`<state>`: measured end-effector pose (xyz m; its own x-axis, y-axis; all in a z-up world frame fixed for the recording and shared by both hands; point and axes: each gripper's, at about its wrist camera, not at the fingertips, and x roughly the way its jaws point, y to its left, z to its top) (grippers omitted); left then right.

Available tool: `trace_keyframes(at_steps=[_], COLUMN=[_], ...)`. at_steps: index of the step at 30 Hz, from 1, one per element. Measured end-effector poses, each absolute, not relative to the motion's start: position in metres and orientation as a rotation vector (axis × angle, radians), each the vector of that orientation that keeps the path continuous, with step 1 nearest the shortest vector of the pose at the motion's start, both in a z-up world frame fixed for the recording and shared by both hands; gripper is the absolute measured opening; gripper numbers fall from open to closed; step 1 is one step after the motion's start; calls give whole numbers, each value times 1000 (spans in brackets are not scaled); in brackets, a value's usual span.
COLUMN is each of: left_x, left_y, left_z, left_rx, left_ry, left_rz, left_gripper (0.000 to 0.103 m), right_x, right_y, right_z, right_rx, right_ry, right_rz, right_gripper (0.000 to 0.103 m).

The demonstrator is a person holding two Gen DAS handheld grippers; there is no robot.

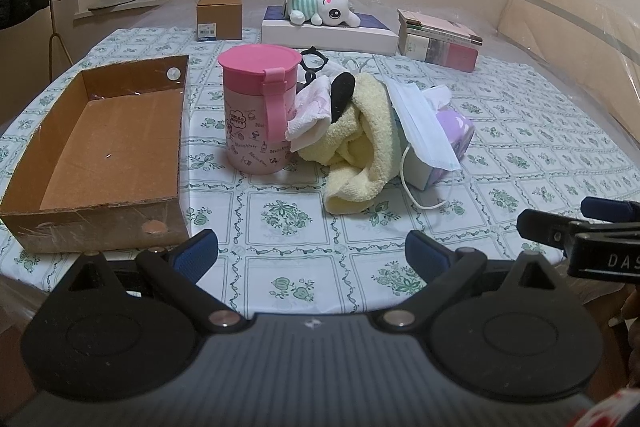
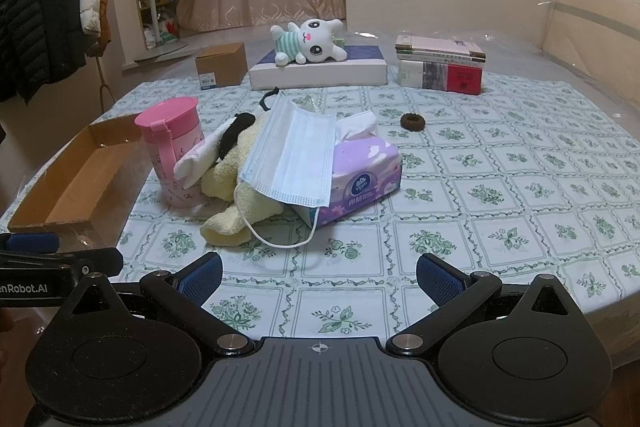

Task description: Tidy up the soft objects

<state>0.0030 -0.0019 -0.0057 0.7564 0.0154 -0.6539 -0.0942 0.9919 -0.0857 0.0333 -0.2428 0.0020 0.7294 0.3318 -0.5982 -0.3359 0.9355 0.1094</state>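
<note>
Left gripper point(image 1: 312, 251): fingers spread wide, nothing between them, hovering over the near edge of the table point(image 1: 280, 227). Right gripper point(image 2: 319, 273): likewise spread and empty, over the same near edge; each gripper shows at the side of the other's view.

Landmark: the pink cup point(image 1: 259, 109), lid on, standing upright on the floral cloth.

Just right of the cup lies the heap of soft items. A yellow towel point(image 1: 360, 147) sprawls toward the near edge, one end flat on the cloth. A white cloth point(image 1: 310, 115) leans between the cup and the towel, touching both. A black piece point(image 1: 342, 93) pokes up from the towel's top; what it is cannot be told. Further right of the cup, a blue mask point(image 2: 292, 155) drapes over the towel and a purple tissue pack point(image 2: 364, 179), its ear loop trailing on the cloth.

Left of the cup, an open cardboard tray point(image 1: 104, 147) sits empty.

Right of and beyond the cup, well apart, a brown hair tie point(image 2: 413, 121) lies alone.

Behind the cup: a small brown box point(image 1: 219, 17), a plush point(image 1: 324, 3) lying on a flat white box point(image 1: 328, 35), and a stack of books point(image 1: 440, 41).
</note>
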Motion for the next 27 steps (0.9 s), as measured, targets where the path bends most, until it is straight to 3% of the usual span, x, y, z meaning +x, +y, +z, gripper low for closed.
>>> trace_keyframes(at_steps=[27], left_x=[62], left_y=[25], left_z=[-31], left_rx=[-160], left_ry=[708], left_rz=[44], left_gripper=[99], right_x=[91], right_y=[-217], right_z=[-12], right_rx=[-44], right_ry=[646], right_rz=[431], right_gripper=[102])
